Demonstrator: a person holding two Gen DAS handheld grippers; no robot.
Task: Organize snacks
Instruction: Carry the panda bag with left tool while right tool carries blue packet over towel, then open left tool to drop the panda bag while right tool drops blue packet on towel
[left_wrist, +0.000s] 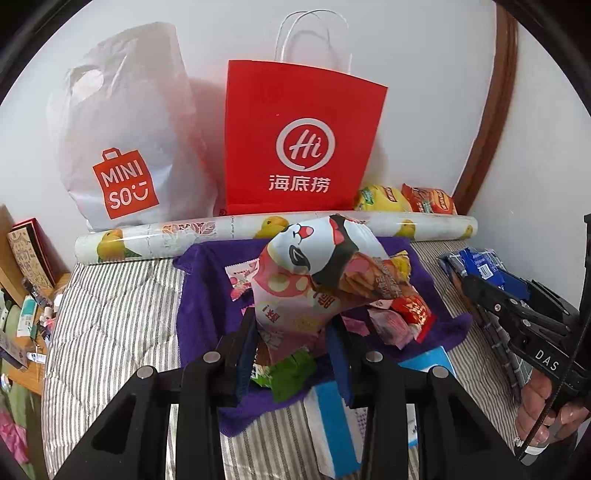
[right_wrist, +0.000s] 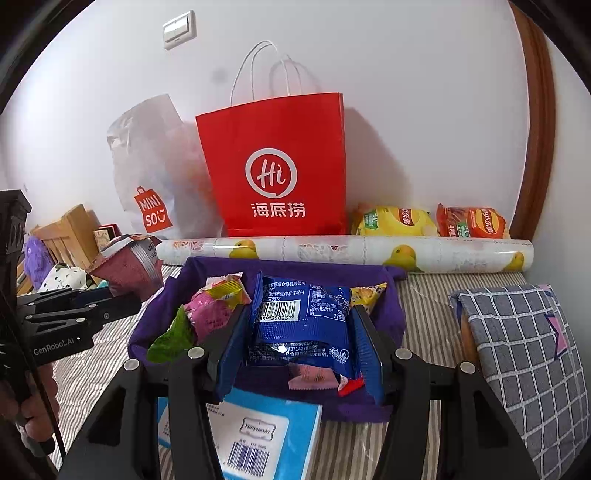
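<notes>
My left hand-held gripper (left_wrist: 293, 347) is clamped on a panda-print snack bag (left_wrist: 317, 273), held up over the purple cloth bin (left_wrist: 199, 295) on the striped bed (left_wrist: 110, 314). My right hand-held gripper (right_wrist: 301, 343) pinches a blue snack packet (right_wrist: 301, 317) above that same bin, where small pink and green packets (right_wrist: 207, 310) lie. A red paper bag (right_wrist: 277, 166) stands against the wall behind.

Panda snack bag (left_wrist: 325, 273) in left tool (left_wrist: 293, 354)
</notes>
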